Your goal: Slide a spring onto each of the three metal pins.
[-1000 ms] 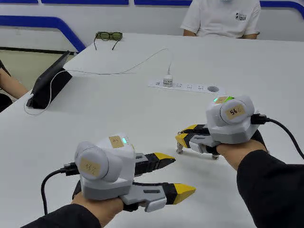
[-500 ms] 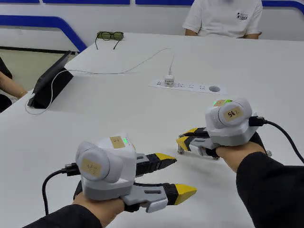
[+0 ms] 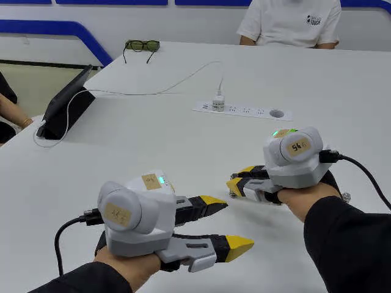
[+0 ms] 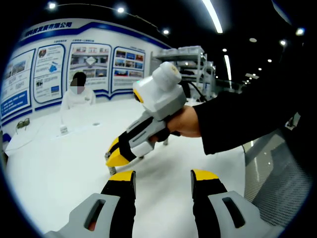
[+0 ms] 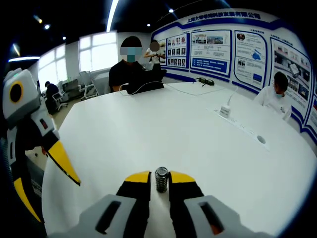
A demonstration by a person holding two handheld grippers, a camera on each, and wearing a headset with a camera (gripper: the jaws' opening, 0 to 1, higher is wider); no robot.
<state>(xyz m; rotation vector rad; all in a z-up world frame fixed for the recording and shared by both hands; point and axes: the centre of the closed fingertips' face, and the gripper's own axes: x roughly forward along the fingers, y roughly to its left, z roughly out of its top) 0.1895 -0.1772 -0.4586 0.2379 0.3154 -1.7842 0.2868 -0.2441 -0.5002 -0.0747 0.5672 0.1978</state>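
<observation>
A small coiled spring point(image 5: 161, 179) stands upright on the white table between the yellow fingertips of my right gripper point(image 5: 160, 178), which is shut on it. From the head camera, that gripper point(image 3: 236, 184) sits low at centre right, with the spring on its pin point(image 3: 232, 194) just under its tips. A second metal pin point(image 3: 346, 196) pokes out behind the right wrist. My left gripper point(image 3: 227, 223) hovers open at the lower left with nothing in it. In its own view the left gripper point(image 4: 162, 176) points at the right gripper point(image 4: 118, 157), a short way off.
A white power strip point(image 3: 243, 110) with a plugged cable lies mid-table. A dark tablet point(image 3: 63, 108) is at the left edge and glasses point(image 3: 141, 45) at the far side. A person in a white shirt point(image 3: 290, 21) sits opposite. Other people sit at the table's far end point(image 5: 130, 72).
The right gripper has settled slightly lower and closer over the spring and pin. The left gripper has barely moved. The head view has shifted a little.
</observation>
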